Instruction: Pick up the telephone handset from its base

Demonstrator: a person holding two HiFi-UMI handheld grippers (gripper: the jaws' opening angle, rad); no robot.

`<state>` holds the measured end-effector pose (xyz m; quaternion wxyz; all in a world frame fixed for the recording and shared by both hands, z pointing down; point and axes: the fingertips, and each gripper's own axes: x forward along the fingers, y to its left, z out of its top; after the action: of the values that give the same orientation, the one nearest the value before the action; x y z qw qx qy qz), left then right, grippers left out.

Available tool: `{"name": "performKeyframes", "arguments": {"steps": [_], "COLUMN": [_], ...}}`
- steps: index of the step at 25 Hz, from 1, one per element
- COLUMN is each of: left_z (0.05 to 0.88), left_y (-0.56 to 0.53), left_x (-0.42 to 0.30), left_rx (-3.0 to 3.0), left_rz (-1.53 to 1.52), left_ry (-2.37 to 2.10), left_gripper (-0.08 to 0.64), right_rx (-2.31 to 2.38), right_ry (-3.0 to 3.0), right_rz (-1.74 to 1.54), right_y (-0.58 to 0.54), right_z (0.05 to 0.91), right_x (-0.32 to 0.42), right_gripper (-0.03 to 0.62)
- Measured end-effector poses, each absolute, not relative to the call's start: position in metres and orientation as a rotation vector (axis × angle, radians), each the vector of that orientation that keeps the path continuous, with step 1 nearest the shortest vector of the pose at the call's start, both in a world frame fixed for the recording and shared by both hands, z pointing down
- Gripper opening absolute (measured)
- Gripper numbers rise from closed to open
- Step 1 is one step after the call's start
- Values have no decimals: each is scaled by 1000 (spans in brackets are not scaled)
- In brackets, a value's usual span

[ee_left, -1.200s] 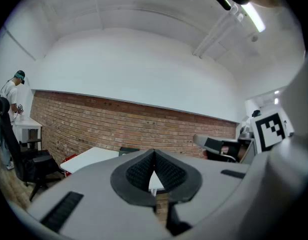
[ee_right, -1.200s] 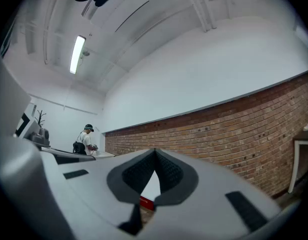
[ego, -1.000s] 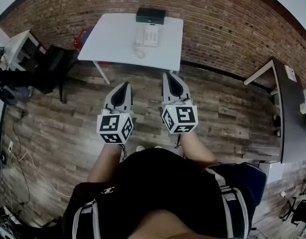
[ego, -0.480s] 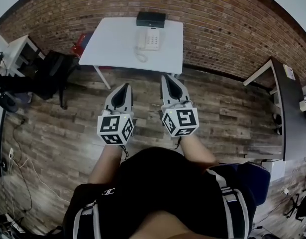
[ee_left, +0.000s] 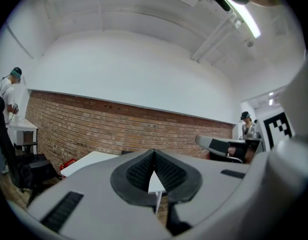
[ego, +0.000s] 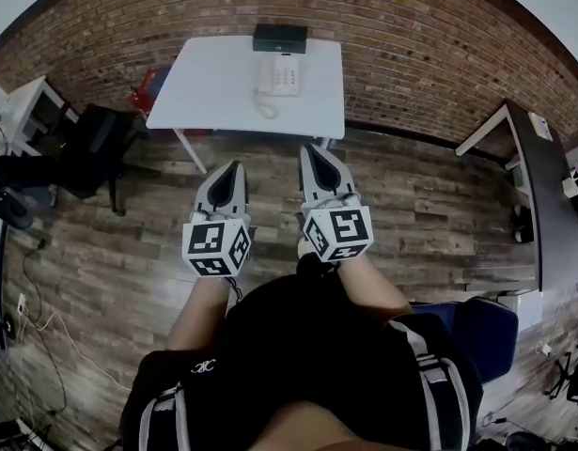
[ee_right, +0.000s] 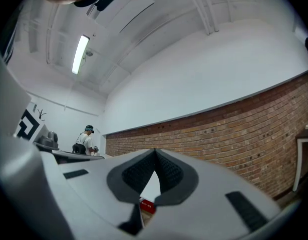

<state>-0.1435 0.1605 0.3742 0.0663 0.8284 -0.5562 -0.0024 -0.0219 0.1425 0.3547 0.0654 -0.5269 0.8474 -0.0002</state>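
The white telephone [ego: 279,75] sits at the far side of a white table [ego: 213,92], its handset [ego: 266,75] resting on the base's left side with the coiled cord [ego: 266,110] in front. Both grippers hang over the wooden floor, short of the table and pointing at it. The left gripper [ego: 235,164] is shut and empty; its jaws meet in the left gripper view [ee_left: 154,151], with the table [ee_left: 88,160] beyond. The right gripper [ego: 313,147] is likewise shut and empty [ee_right: 155,151]. The phone does not show in either gripper view.
A black box [ego: 280,37] stands behind the phone against the brick wall. A black chair [ego: 91,144] and white desk [ego: 25,101] are at left, a dark desk [ego: 542,205] at right, a blue seat [ego: 481,332] behind. A red item [ego: 149,85] lies beside the table. Distant people show in both gripper views.
The person has stepped a little towards the table, carrying both grippers along. The jaws of both stay shut. A blue seat has come into view at lower right.
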Motion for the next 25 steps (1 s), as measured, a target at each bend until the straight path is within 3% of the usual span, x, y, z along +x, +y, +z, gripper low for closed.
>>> {"name": "performKeyframes", "arguments": {"steps": [25], "left_z": [393], "left_y": [11], "left_x": [-132], "left_rx": [2496], "left_rz": [33], "left_ry": [-1694], "left_gripper": [2], "right_rx": [-1547], "right_ry": [2559], "right_rz": [-8], "right_y": [-16], "right_z": [367], "right_x": [-19], "right_gripper": [-2]}}
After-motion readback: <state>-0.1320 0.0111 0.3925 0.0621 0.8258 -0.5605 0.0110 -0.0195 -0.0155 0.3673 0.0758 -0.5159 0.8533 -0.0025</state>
